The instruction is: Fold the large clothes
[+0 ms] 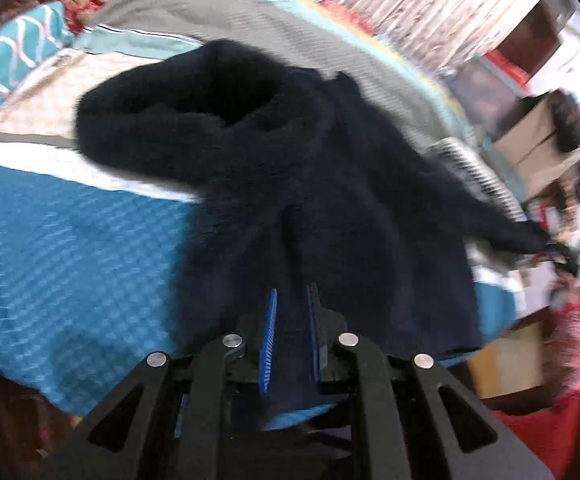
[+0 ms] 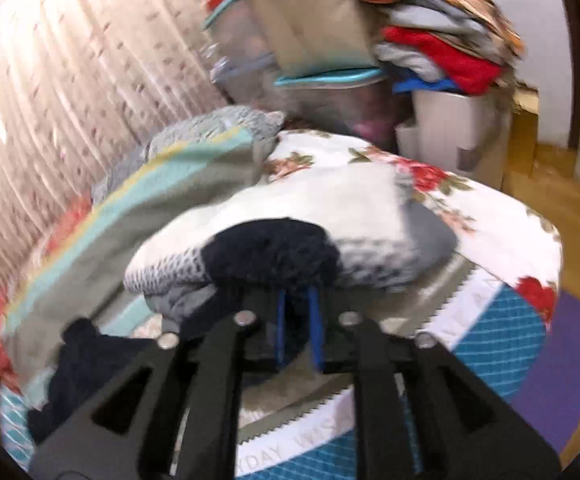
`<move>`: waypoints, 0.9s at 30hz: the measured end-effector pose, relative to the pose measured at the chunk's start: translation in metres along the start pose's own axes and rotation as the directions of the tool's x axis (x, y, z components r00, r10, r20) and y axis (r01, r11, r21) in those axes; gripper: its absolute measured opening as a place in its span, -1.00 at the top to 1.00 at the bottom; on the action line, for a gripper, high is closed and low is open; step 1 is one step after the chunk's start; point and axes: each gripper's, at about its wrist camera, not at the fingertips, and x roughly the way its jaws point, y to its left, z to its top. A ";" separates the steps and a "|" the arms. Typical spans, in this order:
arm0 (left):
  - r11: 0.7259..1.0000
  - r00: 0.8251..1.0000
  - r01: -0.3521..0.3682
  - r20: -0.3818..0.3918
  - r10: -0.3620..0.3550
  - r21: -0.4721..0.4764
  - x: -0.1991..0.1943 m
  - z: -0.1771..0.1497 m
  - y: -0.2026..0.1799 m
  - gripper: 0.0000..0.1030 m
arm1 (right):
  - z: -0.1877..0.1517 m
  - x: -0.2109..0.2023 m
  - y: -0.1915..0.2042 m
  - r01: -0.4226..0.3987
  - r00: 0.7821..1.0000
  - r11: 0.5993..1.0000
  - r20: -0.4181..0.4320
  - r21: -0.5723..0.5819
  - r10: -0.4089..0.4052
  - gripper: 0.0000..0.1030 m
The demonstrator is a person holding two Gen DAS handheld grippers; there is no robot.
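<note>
- While clamped narrow on dark fabric, left gripper [image 1: 290, 332] sits bottom centre of the left wrist view.
- Navy fleece garment [image 1: 310, 184] spreads up frame centre over teal bedspread [image 1: 69, 248].
- Right gripper [image 2: 300, 328], bottom centre: fingers partly apart, navy fabric at tips, grip unclear.
- Floral sheet [image 2: 430, 184] beyond.

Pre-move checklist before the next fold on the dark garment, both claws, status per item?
1. Left claw gripping the dark fleece garment: ok, fabric sits pinched between its blue pads.
2. Right claw gripping the garment: cannot tell; dark fabric bunches at its tips, but the frame is blurred.
3. Garment spread flat on the bedspread: not ok, it is bunched, with deep folds and a rolled collar.
4. Far corner of the garment free: not ok, it is stretched taut toward the right edge in the left wrist view.
5. Folding area clear: not ok, a white-grey knit lies just ahead of the right claw.
</note>
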 end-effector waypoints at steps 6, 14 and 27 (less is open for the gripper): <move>0.997 0.996 -0.072 -0.049 0.071 -0.014 0.020 -0.005 0.018 0.60 | -0.099 -0.020 0.016 -0.240 0.955 0.971 -0.181 -0.011 0.234 -0.83; 0.998 0.991 -0.068 -0.117 0.068 0.007 0.053 -0.009 0.039 0.60 | -0.308 0.012 0.132 -0.480 0.729 0.839 -0.648 -0.255 0.220 -0.25; 0.984 0.986 0.138 -0.077 -0.147 -0.110 -0.003 -0.012 0.071 0.93 | -0.296 -0.063 0.110 -0.441 0.683 0.803 -0.730 -0.401 0.010 0.78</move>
